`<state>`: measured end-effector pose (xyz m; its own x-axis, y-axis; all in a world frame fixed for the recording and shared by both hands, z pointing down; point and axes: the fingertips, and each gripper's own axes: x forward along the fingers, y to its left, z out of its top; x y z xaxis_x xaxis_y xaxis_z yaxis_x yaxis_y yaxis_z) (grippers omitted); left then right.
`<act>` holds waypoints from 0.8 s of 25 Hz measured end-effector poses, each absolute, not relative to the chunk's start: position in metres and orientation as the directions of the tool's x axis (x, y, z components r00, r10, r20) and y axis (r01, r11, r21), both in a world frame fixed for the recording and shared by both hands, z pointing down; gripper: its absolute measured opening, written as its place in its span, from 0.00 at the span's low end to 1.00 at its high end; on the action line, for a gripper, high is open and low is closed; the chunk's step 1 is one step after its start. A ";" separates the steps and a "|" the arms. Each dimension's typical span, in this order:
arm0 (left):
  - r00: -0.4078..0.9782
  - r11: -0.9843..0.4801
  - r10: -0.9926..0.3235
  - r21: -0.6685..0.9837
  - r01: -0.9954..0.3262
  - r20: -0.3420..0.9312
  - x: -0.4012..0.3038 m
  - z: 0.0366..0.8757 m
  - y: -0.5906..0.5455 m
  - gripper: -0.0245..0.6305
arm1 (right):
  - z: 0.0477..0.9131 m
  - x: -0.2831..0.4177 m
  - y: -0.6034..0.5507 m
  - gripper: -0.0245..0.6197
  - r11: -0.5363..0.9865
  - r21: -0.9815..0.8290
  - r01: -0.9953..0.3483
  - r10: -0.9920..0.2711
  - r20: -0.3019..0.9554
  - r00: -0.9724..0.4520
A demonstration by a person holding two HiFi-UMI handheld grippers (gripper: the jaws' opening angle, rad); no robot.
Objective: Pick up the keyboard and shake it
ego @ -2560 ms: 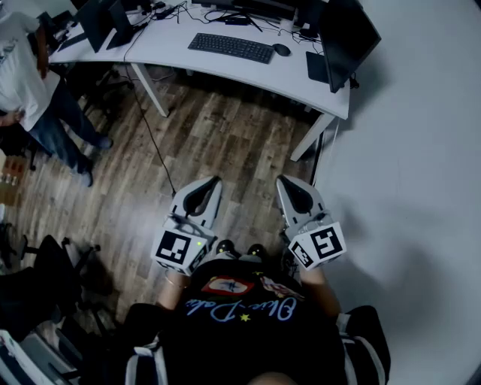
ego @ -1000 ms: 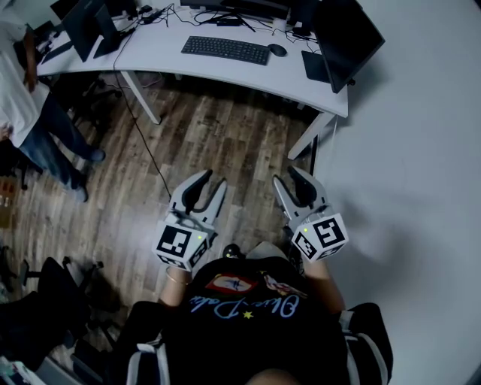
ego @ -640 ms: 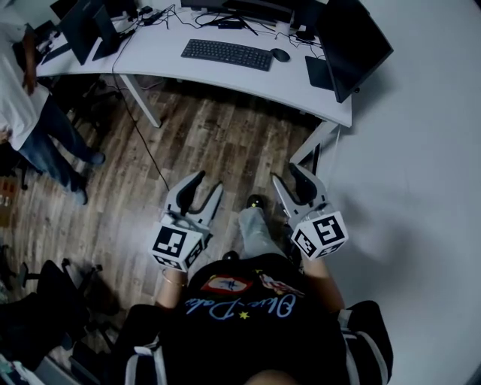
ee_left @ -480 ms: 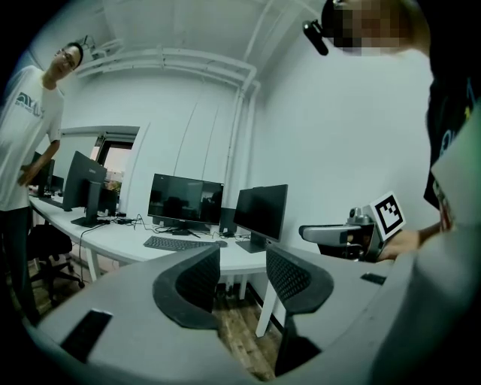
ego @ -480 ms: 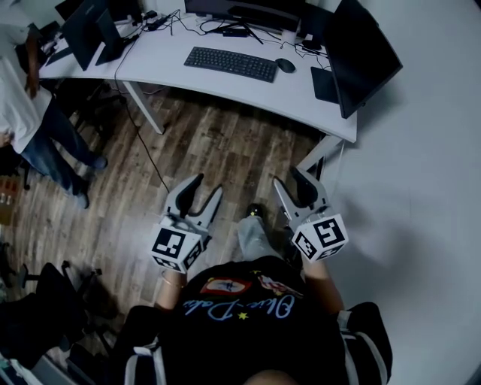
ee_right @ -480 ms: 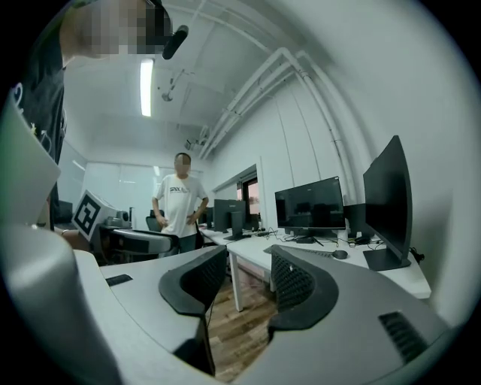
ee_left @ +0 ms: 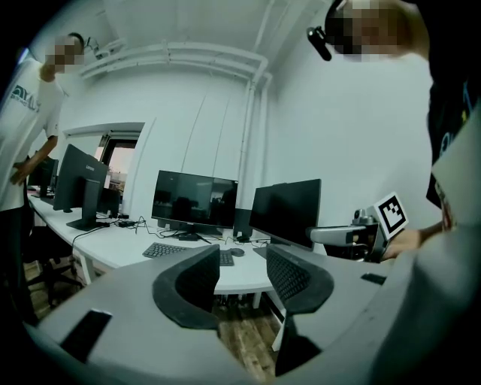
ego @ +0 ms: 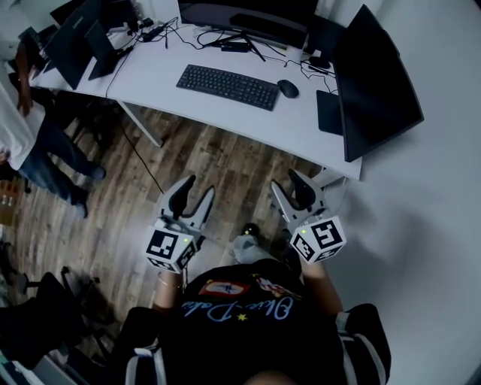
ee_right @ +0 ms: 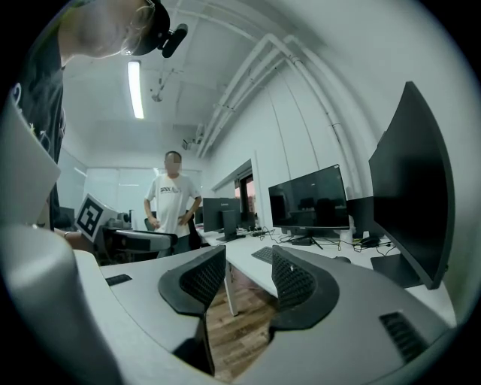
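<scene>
A black keyboard (ego: 228,86) lies on the white desk (ego: 158,75), ahead of both grippers and well apart from them. It shows small past the jaws in the left gripper view (ee_left: 169,251) and in the right gripper view (ee_right: 264,256). My left gripper (ego: 197,188) (ee_left: 242,259) hangs over the wooden floor, open. My right gripper (ego: 287,183) (ee_right: 248,259) is beside it at the same height, also open. The jaws of both have just been opening, and nothing is between them.
A mouse (ego: 288,89) sits right of the keyboard. Dark monitors (ego: 248,15) (ego: 376,75) stand at the desk's back and right end. A person (ego: 22,120) stands at the left by another desk. A cable (ego: 143,162) crosses the floor. A white wall (ego: 421,225) runs along the right.
The desk and keyboard have grown larger and come nearer in the head view. Both grippers have moved forward with me, and their jaws stand wider apart than before.
</scene>
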<state>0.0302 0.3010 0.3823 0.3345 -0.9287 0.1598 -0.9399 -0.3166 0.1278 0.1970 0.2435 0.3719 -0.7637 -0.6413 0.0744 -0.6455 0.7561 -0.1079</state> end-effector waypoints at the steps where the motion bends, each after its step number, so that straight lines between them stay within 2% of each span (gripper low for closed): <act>1: 0.331 -0.313 -0.931 0.128 -0.941 0.157 0.031 0.382 0.291 0.30 | 0.372 0.198 0.233 0.29 0.759 -0.111 -0.641 -0.637 0.075 -0.767; 10: 0.296 -0.277 -0.943 0.130 -0.952 0.153 0.038 0.381 0.226 0.30 | 0.377 0.207 0.161 0.30 0.778 -0.146 -0.611 -0.609 0.063 -0.791; 20: 0.277 -0.257 -0.943 0.124 -0.958 0.185 0.014 0.387 0.168 0.31 | 0.387 0.196 0.108 0.31 0.768 -0.180 -0.615 -0.612 0.078 -0.787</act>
